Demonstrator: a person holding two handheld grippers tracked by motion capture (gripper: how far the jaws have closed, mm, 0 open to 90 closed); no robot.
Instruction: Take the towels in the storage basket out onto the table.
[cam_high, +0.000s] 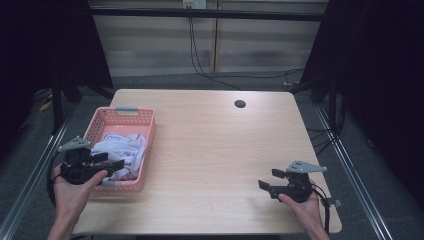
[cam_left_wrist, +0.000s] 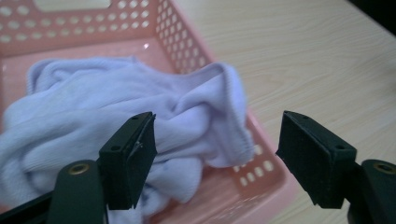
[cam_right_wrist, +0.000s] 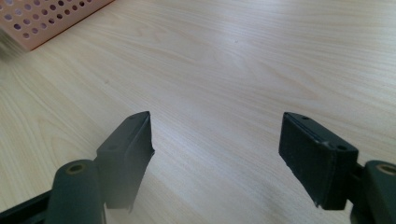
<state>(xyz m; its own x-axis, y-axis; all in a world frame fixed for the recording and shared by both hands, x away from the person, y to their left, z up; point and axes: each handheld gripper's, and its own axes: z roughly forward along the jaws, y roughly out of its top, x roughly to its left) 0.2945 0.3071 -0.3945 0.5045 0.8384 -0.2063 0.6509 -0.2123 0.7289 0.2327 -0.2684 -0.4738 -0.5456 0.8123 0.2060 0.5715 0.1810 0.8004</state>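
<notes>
- At the far left of the high view, a dark floor is seen beside the worktop (cam_high: 210, 150), crossed by a metal rail that runs along the worktop's left edge.
- A pink perforated basket (cam_high: 145, 131) is set on the left part of the worktop, close to its left edge, with a grey handle on its far rim.
- A pale lilac cloth (cam_high: 122, 150) is seen lying crumpled inside the basket; in the left gripper view one fold of it is draped up against the basket's right wall.
- The left claw (cam_high: 115, 164) is held over the near end of the basket, just above the cloth; its jaws are spread wide apart and nothing is pinched between them.
- The worktop is made of light wood-grain board with rounded corners; its middle is left bare, and a round dark cable hole (cam_high: 240, 104) is cut near its far edge.
- The right claw (cam_high: 270, 180) is held low over the near right part of the worktop, well apart from the basket; its jaws are likewise spread apart over bare wood.
- Behind the worktop, a pale panelled wall is seen with black cables hanging down it to the floor, and dark curtains are hung at both sides.
</notes>
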